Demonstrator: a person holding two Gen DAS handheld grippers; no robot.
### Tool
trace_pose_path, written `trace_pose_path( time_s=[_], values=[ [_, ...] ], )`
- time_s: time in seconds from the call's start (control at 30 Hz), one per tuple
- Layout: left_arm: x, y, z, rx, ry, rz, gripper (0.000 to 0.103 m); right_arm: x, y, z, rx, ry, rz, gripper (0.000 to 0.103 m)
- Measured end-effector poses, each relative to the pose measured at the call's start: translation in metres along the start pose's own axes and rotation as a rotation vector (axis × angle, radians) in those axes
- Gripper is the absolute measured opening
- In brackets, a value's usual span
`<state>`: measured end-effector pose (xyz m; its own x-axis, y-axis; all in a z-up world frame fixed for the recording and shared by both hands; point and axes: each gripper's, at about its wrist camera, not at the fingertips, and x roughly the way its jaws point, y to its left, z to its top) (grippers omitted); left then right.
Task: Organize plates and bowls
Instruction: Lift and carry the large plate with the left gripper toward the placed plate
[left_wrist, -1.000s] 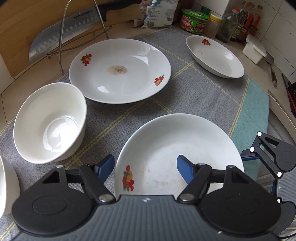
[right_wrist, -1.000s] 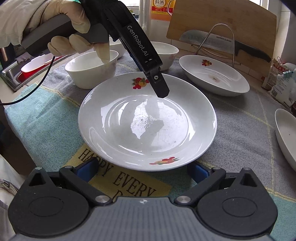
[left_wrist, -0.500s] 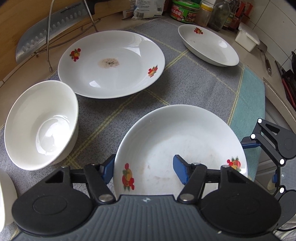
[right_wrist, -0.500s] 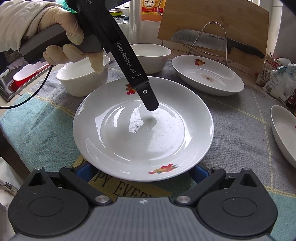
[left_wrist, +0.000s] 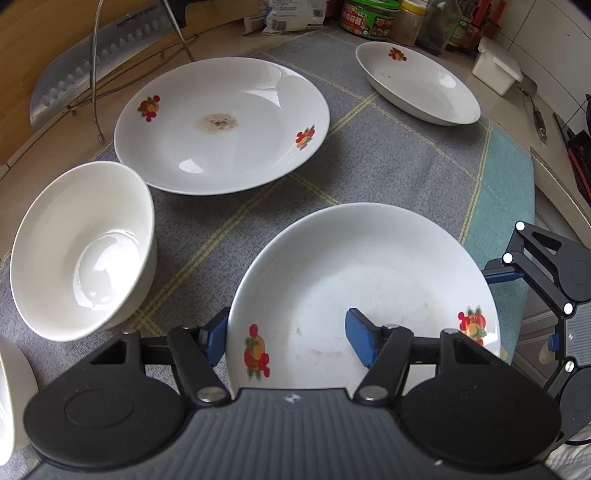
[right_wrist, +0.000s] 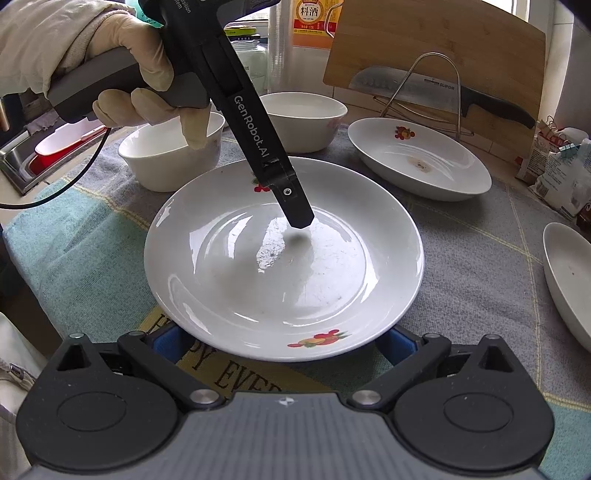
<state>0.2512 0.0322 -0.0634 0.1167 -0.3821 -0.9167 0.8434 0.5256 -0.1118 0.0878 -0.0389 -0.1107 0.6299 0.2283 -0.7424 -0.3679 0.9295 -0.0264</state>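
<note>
A white plate with fruit prints (left_wrist: 369, 273) (right_wrist: 280, 266) lies on the grey mat. My left gripper (left_wrist: 286, 338) is shut on its rim: one blue pad (left_wrist: 360, 341) rests inside the plate and the other (left_wrist: 216, 338) sits outside, under the rim. In the right wrist view a gloved hand (right_wrist: 122, 74) holds that gripper, and its finger (right_wrist: 295, 210) presses into the plate. My right gripper (right_wrist: 280, 343) (left_wrist: 546, 280) stands open at the opposite rim, its pads partly hidden beneath the plate's edge.
A stained plate (left_wrist: 221, 125) (right_wrist: 417, 162) and a third plate (left_wrist: 417, 83) (right_wrist: 569, 280) lie on the mat. Two white bowls (right_wrist: 306, 118) (right_wrist: 170, 158) stand behind; one is the bowl (left_wrist: 81, 251) to the left. A knife on a wire rack (right_wrist: 436, 88), a cutting board and jars line the back.
The left gripper's jaws narrowed onto the plate's rim. In the right wrist view the plate's near edge has come over the right gripper's pads. The right gripper stayed put.
</note>
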Motion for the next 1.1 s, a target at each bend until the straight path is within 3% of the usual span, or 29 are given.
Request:
trace_pose_path(
  time_s=[1.1],
  values=[
    [-0.005, -0.009, 0.012, 0.034, 0.01, -0.026, 0.064, -0.009, -0.004, 0.0, -0.003, -0.005, 0.002, 0.103]
  ],
)
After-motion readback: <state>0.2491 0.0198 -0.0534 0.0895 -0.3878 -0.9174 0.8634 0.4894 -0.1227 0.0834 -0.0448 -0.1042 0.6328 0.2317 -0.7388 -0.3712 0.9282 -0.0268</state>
